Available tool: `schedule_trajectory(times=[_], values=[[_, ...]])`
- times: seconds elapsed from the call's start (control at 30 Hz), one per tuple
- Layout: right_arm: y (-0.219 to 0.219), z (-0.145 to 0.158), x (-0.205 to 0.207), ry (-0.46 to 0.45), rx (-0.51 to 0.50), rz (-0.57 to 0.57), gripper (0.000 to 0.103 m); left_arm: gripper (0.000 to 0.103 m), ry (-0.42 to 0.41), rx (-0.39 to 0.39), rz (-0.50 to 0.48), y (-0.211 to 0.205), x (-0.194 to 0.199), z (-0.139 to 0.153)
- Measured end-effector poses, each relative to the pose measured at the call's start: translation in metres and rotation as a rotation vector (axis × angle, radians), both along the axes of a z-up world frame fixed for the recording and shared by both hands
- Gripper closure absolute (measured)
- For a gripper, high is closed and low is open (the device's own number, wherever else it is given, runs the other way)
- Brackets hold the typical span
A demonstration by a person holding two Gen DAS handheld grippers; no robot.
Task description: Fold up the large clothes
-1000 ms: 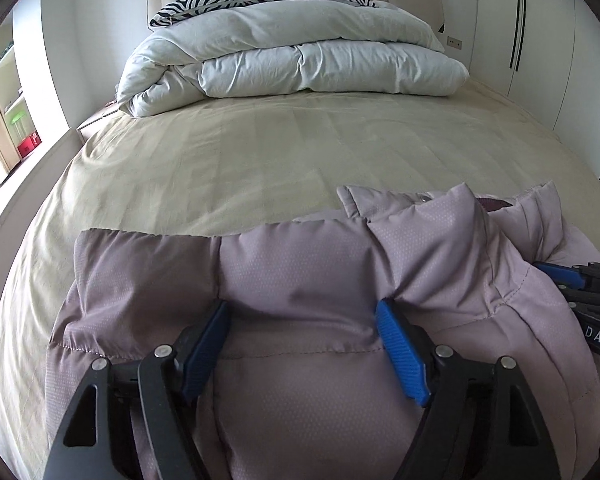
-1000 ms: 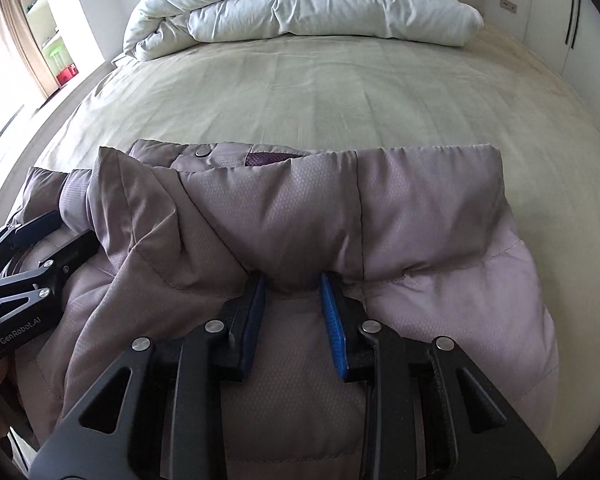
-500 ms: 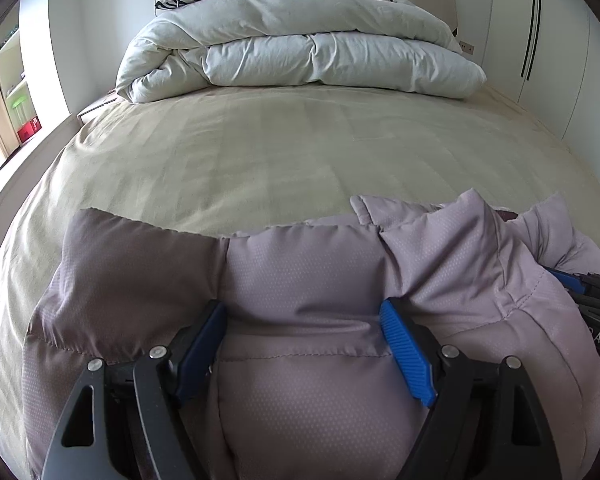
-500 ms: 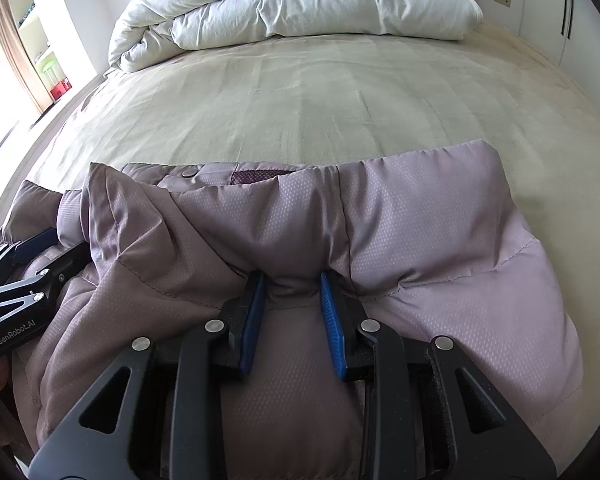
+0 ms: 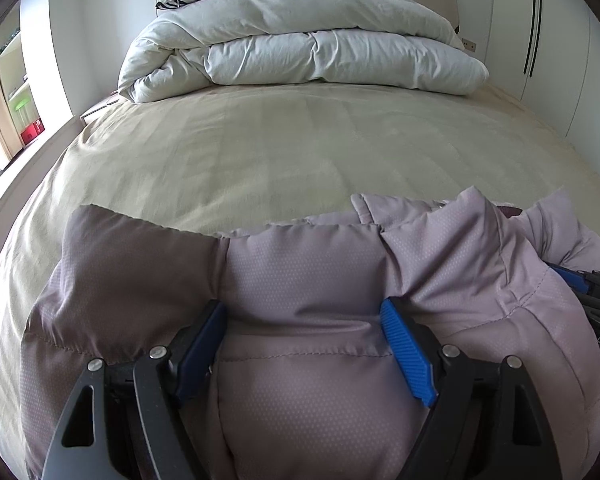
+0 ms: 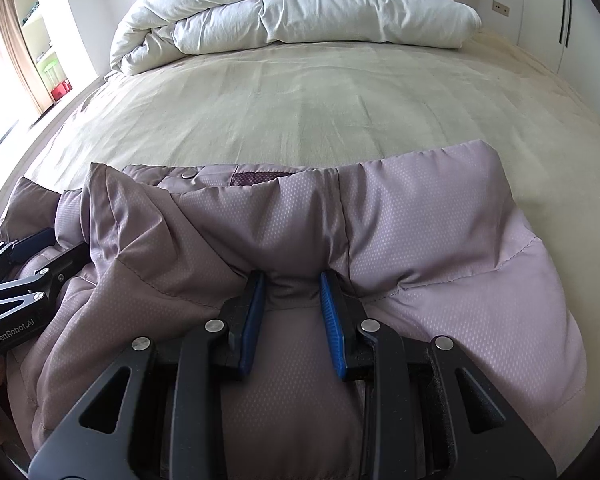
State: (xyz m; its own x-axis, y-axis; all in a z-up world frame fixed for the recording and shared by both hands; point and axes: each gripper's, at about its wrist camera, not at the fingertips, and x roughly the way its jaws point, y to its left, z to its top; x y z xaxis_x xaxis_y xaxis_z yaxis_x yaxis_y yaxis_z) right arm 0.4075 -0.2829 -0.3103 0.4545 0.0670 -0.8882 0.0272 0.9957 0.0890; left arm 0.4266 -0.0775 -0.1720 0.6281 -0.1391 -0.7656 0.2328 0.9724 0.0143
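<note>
The left hand-held gripper [image 5: 302, 344] is straddling a wide puffy bulge of the mauve quilted padded jacket [image 5: 308, 400]; its blue pads seem to be pressing the fabric, though the padding is hiding the contact. The right hand-held gripper [image 6: 292, 312] is clenching a narrow pinch of jacket. Both are pointing steeply down. The jacket is lying bunched at six o'clock on the beige-sheeted bed [image 5: 300, 148], collar at twelve, only partly folded. The white folded duvet [image 5: 300, 52] is sitting farthest.
</note>
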Motion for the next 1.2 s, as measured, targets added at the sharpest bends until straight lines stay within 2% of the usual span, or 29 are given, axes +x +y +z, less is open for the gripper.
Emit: schedule_trajectory(times=[0.93,1.0,1.07,1.13,1.2], values=[[0.003,0.002,-0.004,-0.034,-0.017,0.001,0.076,0.02,-0.001,-0.016,0.008,0.004,-0.002,0.002],[0.002,0.007,-0.002,-0.023,-0.014,0.006,0.076,0.02,0.043,-0.051,0.008,0.012,-0.001,0.011],[0.001,0.018,-0.004,-0.012,0.001,0.014,0.074,0.02,0.056,-0.054,0.02,0.02,-0.011,0.024],[-0.002,0.036,-0.015,-0.028,0.026,0.013,0.074,0.021,0.012,-0.038,0.036,0.029,-0.029,0.04],[-0.004,0.061,-0.033,-0.087,0.058,0.004,0.074,0.021,-0.03,-0.018,0.045,0.04,-0.046,0.053]])
